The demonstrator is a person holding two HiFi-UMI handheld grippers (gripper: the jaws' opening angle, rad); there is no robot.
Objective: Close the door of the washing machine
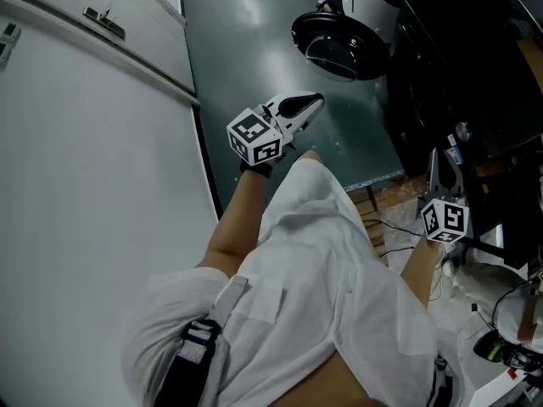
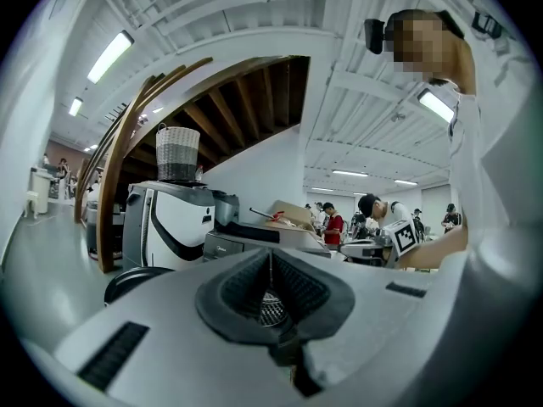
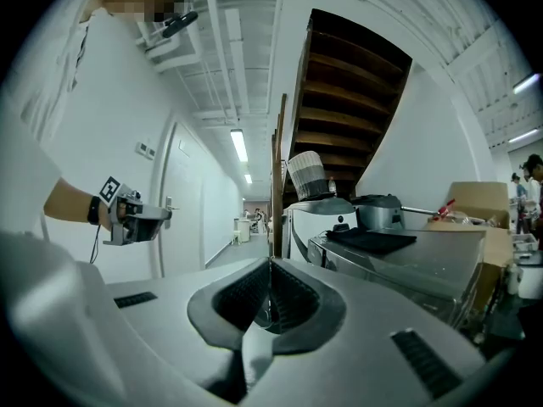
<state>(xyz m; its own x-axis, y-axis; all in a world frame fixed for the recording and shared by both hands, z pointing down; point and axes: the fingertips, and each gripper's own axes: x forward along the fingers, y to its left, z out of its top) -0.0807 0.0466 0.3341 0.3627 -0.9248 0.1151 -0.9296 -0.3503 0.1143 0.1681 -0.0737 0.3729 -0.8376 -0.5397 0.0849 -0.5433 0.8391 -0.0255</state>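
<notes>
The washing machine (image 2: 165,223) is white with a black curved stripe, and a woven basket (image 2: 178,153) stands on top of it. Its round dark door (image 1: 339,45) stands open, swung out over the grey floor; the left gripper view catches it low at the left, door (image 2: 136,280). My left gripper (image 1: 312,101) is held level near the door, a little short of it, with the jaws shut on nothing. My right gripper (image 1: 434,158) hangs further right beside a dark appliance, also shut and empty. In each gripper view, left gripper (image 2: 271,259) and right gripper (image 3: 270,265), the pads meet.
A white wall with a door handle (image 1: 105,24) fills the left side. Dark appliances (image 1: 462,75) line the right. Cables and clutter (image 1: 501,320) lie on the floor at lower right. A wooden staircase (image 2: 161,100) rises behind the machine. People (image 2: 377,214) work at tables far off.
</notes>
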